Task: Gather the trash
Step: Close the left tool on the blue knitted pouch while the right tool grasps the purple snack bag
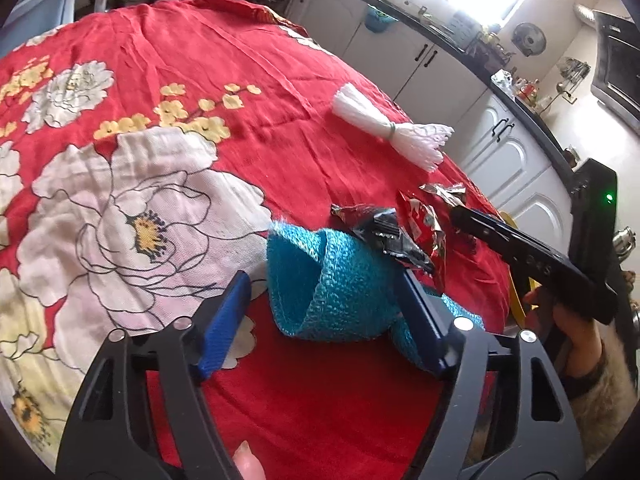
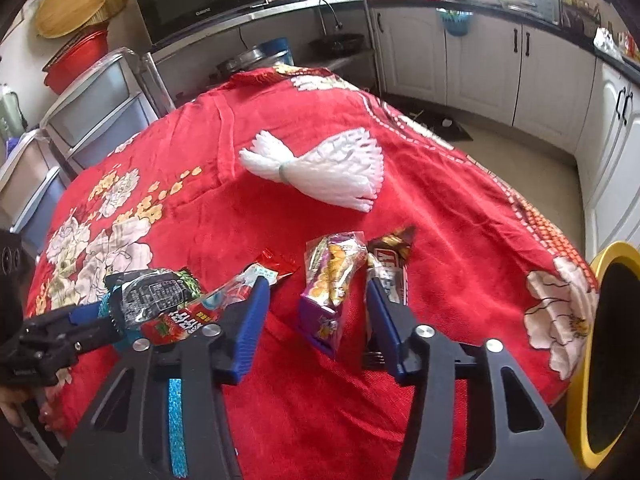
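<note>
Snack wrappers lie on a table with a red floral cloth [image 1: 208,60]. In the right wrist view my right gripper [image 2: 316,300] is open around a purple snack packet [image 2: 332,280], with a brown bar wrapper [image 2: 390,256] by the right finger. A black-and-red wrapper [image 2: 168,300] lies at the left, by my left gripper's fingers [image 2: 86,316]. In the left wrist view my left gripper [image 1: 324,292] is open, with a loop of teal woven ribbon [image 1: 328,276] between its fingers. The dark wrapper [image 1: 384,232] and red wrapper [image 1: 424,224] lie just beyond.
A white foam net bundle [image 2: 320,172] tied in the middle lies further back on the cloth. A yellow-rimmed bin [image 2: 608,344] stands at the table's right edge. Kitchen cabinets [image 2: 480,60], a microwave shelf [image 2: 200,0] and plastic drawers [image 2: 92,108] surround the table.
</note>
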Motion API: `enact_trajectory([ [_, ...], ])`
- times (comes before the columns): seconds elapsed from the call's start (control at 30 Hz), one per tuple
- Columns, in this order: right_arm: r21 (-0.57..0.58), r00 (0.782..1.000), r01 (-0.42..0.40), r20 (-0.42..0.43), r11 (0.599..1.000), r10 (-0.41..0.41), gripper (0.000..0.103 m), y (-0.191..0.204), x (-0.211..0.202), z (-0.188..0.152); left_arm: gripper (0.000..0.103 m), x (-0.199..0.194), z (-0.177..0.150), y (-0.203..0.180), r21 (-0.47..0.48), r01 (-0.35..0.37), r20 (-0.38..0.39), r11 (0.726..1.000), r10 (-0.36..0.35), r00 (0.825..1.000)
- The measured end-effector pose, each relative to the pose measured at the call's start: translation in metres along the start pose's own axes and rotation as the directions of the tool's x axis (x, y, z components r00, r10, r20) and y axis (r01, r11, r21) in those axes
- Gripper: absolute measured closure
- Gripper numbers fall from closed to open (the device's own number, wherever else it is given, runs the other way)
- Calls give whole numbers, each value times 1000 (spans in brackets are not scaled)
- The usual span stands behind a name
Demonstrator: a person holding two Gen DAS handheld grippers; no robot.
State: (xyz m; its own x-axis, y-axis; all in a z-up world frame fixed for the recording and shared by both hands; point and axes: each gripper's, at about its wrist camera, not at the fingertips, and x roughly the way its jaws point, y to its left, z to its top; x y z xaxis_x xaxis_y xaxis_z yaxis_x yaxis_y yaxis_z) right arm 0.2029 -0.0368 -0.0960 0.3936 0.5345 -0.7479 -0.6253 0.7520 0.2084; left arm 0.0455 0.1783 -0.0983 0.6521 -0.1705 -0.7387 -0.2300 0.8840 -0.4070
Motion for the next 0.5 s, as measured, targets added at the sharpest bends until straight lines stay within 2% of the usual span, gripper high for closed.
enact_trajectory([
  [0.2, 21, 999, -37, -32, 999, 37, 81, 0, 10, -2, 56, 5, 0, -1, 4, 22, -18, 1000, -22, 1000],
  [0.27, 27, 999, -45, -28, 999, 46, 82, 0, 9, -5, 71, 5, 0, -1, 10, 17, -22, 1000, -17, 1000],
  [0.43, 38, 998, -63, -15, 997, 63, 82, 0, 0, -11, 90, 3, -1, -7, 53, -6, -24, 999, 7, 1000],
  [0.5, 38, 998, -68, -10, 997, 69, 83, 0, -4, -13, 93, 0, -1, -8, 58, -5, -22, 998, 6, 1000],
])
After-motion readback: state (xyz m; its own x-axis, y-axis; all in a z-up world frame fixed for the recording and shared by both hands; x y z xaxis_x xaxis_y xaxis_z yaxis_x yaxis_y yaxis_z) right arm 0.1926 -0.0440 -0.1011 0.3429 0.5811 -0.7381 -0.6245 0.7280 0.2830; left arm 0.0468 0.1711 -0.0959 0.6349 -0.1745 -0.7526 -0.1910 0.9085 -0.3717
